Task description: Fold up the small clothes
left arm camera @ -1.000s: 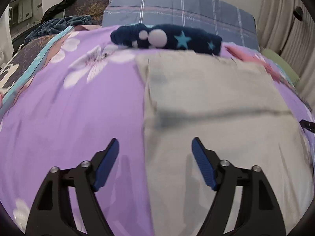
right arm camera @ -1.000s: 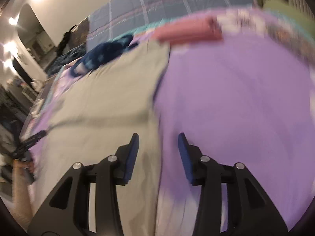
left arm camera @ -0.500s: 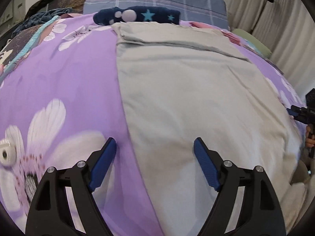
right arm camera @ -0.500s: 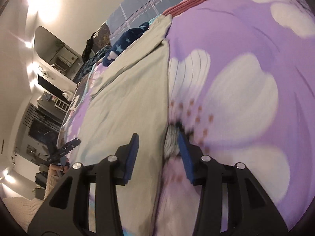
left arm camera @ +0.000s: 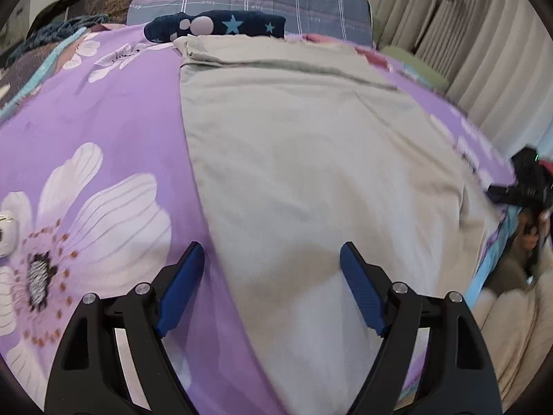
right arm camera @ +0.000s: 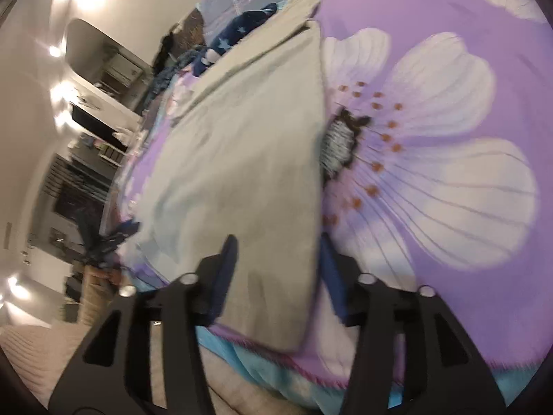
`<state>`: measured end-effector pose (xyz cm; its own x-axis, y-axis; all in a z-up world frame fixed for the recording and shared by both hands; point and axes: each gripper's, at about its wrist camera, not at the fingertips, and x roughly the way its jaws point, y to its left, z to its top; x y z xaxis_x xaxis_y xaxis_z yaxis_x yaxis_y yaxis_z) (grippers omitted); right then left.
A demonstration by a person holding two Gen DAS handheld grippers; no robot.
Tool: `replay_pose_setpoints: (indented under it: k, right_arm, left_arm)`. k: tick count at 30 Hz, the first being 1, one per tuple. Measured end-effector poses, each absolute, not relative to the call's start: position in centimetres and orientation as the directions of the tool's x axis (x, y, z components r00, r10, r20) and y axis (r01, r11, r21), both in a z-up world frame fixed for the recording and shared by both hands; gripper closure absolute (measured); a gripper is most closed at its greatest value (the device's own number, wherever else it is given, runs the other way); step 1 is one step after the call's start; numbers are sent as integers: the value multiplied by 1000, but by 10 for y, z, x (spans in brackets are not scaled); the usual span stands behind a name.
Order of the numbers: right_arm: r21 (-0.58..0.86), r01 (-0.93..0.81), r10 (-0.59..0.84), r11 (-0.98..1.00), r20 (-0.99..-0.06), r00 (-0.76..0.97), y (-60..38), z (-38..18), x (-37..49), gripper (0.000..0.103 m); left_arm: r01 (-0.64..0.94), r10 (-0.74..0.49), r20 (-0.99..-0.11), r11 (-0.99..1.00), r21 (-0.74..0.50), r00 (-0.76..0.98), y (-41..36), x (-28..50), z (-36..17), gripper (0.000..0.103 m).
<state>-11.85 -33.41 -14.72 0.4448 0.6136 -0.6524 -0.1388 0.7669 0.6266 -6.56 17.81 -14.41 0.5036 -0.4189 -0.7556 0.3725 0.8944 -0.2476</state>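
jaws of both grippers gape, the right gripper opening: each straddles a near corner edge of the beige garment, lengthwise away across the bed; left gripper grips nothing.

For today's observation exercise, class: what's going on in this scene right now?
A person with a gripper in each hand is folding a beige garment spread flat on a purple floral bedspread. The left gripper hangs open over the garment's near left edge. The right gripper straddles the near right corner, jaws opening, not gripping. A navy star-print item lies beyond.
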Motion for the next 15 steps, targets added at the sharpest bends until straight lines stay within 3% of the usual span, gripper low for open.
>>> replay_pose_setpoints:
  k: [11, 15]
  right_arm:
    - [665, -175, 666, 726, -616, 421, -330, -150, -126, 51]
    - [700, -182, 704, 691, -592, 394, -318, -153, -104, 68]
  left_arm:
    - [407, -542, -719, 830, -380, 434, 177, -92, -140, 25]
    - [386, -595, -680, 801, -458, 429, 178, -87, -141, 28]
